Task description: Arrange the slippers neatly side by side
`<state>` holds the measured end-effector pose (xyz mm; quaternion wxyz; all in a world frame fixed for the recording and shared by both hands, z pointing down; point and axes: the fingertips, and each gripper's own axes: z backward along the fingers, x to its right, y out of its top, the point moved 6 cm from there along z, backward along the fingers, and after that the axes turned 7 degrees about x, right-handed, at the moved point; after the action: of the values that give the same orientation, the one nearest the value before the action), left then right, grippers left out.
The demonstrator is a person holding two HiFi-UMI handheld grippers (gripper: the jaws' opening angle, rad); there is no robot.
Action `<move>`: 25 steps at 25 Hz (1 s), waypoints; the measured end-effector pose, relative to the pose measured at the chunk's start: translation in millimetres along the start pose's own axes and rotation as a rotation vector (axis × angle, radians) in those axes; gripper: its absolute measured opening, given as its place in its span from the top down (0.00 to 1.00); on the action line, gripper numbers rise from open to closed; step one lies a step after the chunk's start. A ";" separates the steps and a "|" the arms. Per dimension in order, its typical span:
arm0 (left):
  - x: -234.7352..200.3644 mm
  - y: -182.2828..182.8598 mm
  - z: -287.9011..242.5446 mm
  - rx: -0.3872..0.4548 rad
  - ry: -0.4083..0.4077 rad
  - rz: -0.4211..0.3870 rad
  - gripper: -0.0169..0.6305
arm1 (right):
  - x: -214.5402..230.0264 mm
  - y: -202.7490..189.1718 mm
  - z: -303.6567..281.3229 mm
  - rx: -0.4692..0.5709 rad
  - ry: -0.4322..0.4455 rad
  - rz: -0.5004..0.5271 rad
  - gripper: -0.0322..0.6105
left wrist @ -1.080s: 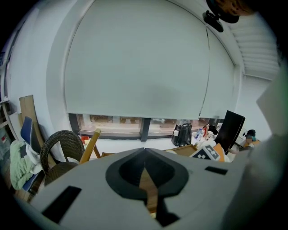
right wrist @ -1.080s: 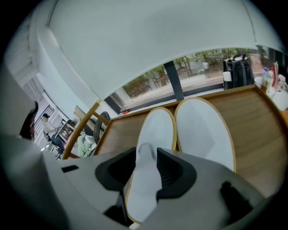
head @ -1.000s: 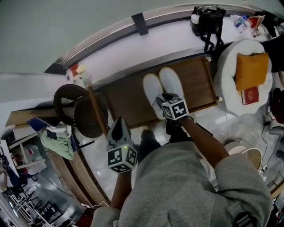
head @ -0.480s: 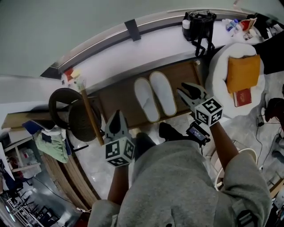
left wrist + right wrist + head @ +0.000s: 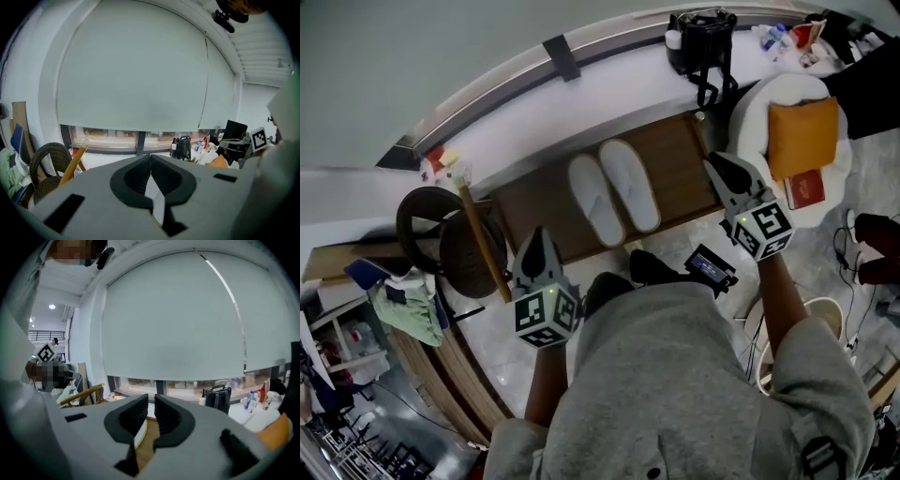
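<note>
Slippers side by side, touching, on wooden bench; left tongs clenched, empty; right tongs closing on nothing.

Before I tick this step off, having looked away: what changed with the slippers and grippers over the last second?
The right gripper has left the slippers and drawn back to the person's right, toward the right end of the wooden board; its fingers are closing on nothing. Unchanged: the slippers lie side by side on the board, and the left gripper hangs shut, clear of them.
</note>
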<state>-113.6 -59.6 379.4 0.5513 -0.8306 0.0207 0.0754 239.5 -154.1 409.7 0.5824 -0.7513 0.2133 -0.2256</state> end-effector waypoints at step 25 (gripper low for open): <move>13.7 -18.2 173.1 0.142 -0.006 0.011 0.95 | -154.0 36.0 118.6 0.097 -0.087 0.002 0.89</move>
<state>-115.7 107.3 328.1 0.6083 -0.7892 0.0287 0.0793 182.7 19.8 334.8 0.6272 -0.7309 0.1773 -0.2023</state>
